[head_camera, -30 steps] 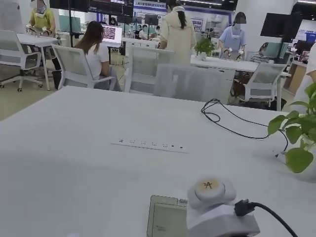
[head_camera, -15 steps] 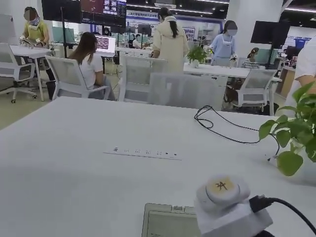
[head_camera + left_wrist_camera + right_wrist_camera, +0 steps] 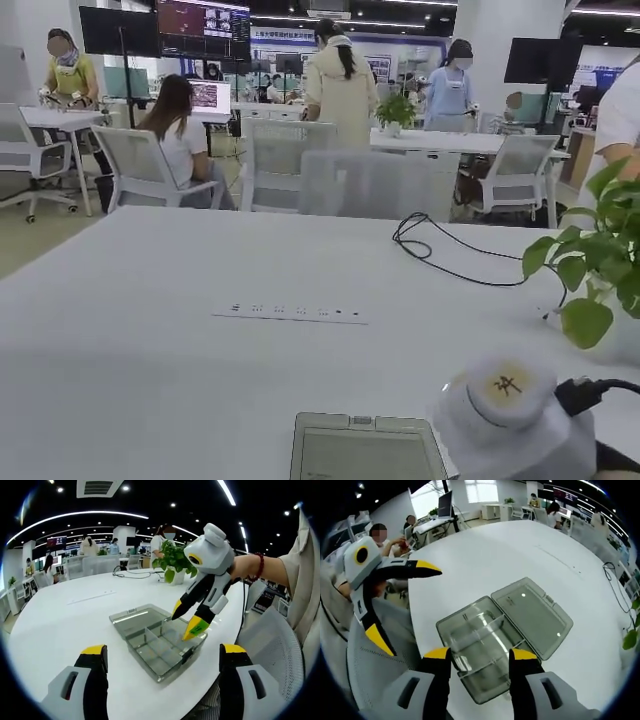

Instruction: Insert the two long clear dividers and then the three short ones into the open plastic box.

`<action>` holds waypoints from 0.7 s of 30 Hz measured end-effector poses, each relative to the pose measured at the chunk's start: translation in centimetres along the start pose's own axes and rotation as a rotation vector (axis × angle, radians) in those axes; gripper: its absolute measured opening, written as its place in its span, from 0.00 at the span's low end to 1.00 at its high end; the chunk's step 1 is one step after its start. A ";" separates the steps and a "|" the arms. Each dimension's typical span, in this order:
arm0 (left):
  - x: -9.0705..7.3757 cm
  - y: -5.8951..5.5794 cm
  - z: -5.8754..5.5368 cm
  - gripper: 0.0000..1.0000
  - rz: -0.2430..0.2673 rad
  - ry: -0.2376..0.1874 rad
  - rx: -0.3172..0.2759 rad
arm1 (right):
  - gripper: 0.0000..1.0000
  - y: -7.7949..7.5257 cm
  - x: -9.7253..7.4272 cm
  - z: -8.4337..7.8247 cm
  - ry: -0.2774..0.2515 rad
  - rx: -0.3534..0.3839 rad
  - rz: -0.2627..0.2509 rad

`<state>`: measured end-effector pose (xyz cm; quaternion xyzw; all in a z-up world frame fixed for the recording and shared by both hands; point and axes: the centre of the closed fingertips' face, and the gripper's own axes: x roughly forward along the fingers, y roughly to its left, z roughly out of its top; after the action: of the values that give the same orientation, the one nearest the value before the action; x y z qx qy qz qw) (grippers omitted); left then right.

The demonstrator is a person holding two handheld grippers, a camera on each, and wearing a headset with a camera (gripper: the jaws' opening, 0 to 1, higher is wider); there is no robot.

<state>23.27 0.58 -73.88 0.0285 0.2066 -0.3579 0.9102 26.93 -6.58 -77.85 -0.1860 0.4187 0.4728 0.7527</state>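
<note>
- the right claw [image 3: 480,655] is hanging low over the plastic box [image 3: 457,622], and its two yellow tips are pointing down at the side of the tray that is nearest to it.
- its jaws are standing partly apart; i am not seeing anything between them, but a clear piece would be hard to see there.
- the box is lying open just under and ahead of this claw, and the lid [image 3: 532,612] is lying flat on the far side of the tray, beyond the tips.
- at least one clear divider [image 3: 485,630] is standing upright inside the tray, just ahead of the right claw's tips; how many are in place i cannot tell.
- the left claw [image 3: 161,650] is waiting nearer to the person, well back from the box, so the box is lying ahead of it and between its two jaws in the left gripper view.
- its jaws are spread wide and are holding nothing.
- a hand [image 3: 245,567] with a red bracelet [image 3: 259,564] is gripping the right claw from behind.
- in the head view the right claw is showing at the bottom right, and the lid is lying just to the left of it on the white table [image 3: 150,350].
- beyond the right claw a green plant [image 3: 600,250] is standing, and a black cable [image 3: 450,265] is curling on the table to the left of the plant.
- a flat socket strip [image 3: 290,312] is sitting in the table, well beyond the lid.
</note>
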 end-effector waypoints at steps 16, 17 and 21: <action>-0.2 -0.2 -0.1 0.94 0.022 0.007 -0.002 | 0.52 -2.5 -2.8 -4.6 0.052 -0.114 0.009; -0.2 -0.2 -0.1 0.94 0.025 0.007 -0.003 | 0.52 -2.6 -3.0 -4.9 0.054 -0.113 0.011; -0.2 -0.2 -0.2 0.94 0.031 0.007 -0.006 | 0.53 -3.3 -3.3 -6.1 0.067 -0.131 0.013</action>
<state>22.91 0.64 -73.93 0.0304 0.2103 -0.3428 0.9151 26.29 -14.14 -79.12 -0.2481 0.4131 0.4974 0.7214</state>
